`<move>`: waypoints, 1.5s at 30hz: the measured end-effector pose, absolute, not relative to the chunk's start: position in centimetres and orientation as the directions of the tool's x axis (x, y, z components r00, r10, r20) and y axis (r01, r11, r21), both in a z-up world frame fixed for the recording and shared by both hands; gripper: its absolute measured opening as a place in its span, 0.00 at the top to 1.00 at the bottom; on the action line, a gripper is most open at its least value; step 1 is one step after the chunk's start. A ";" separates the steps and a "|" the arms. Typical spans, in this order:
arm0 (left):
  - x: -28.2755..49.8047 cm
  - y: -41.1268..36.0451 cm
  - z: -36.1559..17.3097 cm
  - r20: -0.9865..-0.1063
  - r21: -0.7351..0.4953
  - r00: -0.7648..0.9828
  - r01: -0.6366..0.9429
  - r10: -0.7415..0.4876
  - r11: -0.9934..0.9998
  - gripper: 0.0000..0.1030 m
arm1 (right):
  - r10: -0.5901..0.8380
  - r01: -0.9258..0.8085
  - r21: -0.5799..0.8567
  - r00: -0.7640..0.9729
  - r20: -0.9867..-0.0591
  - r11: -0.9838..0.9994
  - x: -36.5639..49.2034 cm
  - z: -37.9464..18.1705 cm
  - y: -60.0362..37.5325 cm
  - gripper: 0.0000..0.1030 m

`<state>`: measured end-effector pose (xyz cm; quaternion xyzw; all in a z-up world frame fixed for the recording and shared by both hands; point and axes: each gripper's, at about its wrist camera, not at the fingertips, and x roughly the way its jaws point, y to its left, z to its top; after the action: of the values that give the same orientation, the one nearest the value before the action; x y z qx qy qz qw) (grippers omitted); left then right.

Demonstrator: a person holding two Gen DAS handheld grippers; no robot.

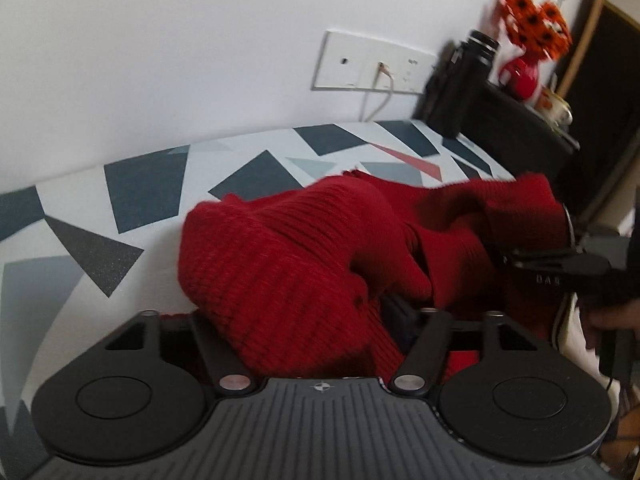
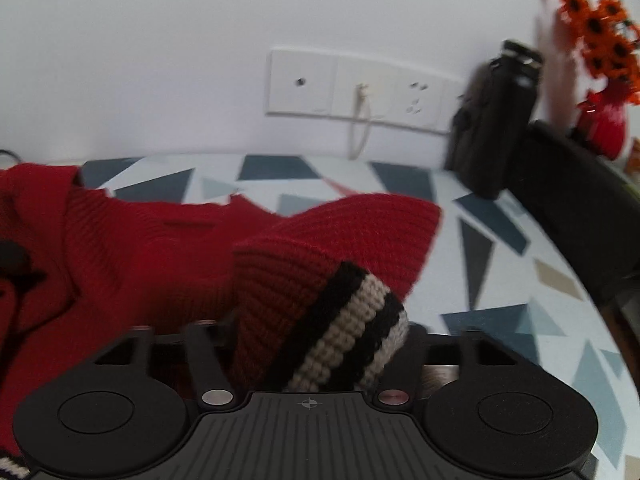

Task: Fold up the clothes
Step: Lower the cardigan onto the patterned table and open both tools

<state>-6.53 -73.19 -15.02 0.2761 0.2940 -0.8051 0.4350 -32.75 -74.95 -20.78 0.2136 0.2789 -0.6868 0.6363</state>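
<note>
Red ribbed knit sweater [image 1: 280, 248], bunched in a loose heap on the near part of a white table [image 1: 140, 184] printed with grey, dark blue and red triangles. Spread from near left to near right across the table, with the far half of the tabletop bare.

Left gripper [image 1: 312, 320]: black, low over the near left of the heap, linkage arms spread and jaws standing apart. Thick fold of the sweater draped over and between them; fingertips hidden under the cloth, no clamping visible.

Right gripper [image 2: 320, 332]: jaws wide apart, low over the near right end of the garment. Between them a sleeve end with a black-and-beige striped knit cuff [image 2: 352, 336], lying loose in the gap rather than pinched. Seen also from the left wrist view at the right edge of the heap, gripped from behind by a person's hand [image 1: 612, 316].

Behind the table, a white wall with a long white socket plate [image 1: 368, 64] and a white cable [image 1: 380, 96] hanging from it down to the table edge. Far right: tall black flask [image 1: 468, 76] at the table's corner, next to a dark cabinet [image 1: 520, 120] bearing a round red vase [image 1: 520, 74] of orange flowers [image 1: 536, 20]. Slight blur in both views.
</note>
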 end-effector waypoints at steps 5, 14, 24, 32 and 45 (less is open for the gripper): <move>-5.6 -71.9 -12.8 -0.701 -0.213 -0.457 0.867 -0.547 -0.451 0.13 | -0.793 0.992 -0.096 -0.124 -0.597 -0.083 -32.9 -17.3 -72.6 0.01; -5.2 -67.3 -13.0 -0.762 -0.207 -0.343 0.933 -0.550 -0.295 0.06 | -0.760 0.999 0.049 0.030 -0.649 -0.003 -31.1 -16.0 -64.7 0.01; -7.9 -66.2 -17.2 -0.882 -0.218 -0.286 0.952 -0.374 -0.216 0.06 | -0.662 0.995 -0.010 -0.075 -0.746 -0.101 -33.0 -19.2 -63.1 0.01; -10.5 -66.2 -18.5 -0.913 -0.103 -0.195 0.960 -0.357 -0.262 0.00 | -0.596 0.987 0.054 -0.047 -0.802 -0.151 -34.4 -21.9 -62.5 0.01; -11.7 -64.9 -19.3 -0.915 -0.005 -0.128 0.952 -0.383 -0.306 0.00 | -0.578 0.990 -0.020 -0.097 -0.811 -0.138 -32.5 -22.4 -62.4 0.01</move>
<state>-11.67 -64.91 -19.31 0.4399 0.3235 -0.6778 0.4924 -32.49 -62.41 -22.42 0.3376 0.3056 -0.6746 0.5810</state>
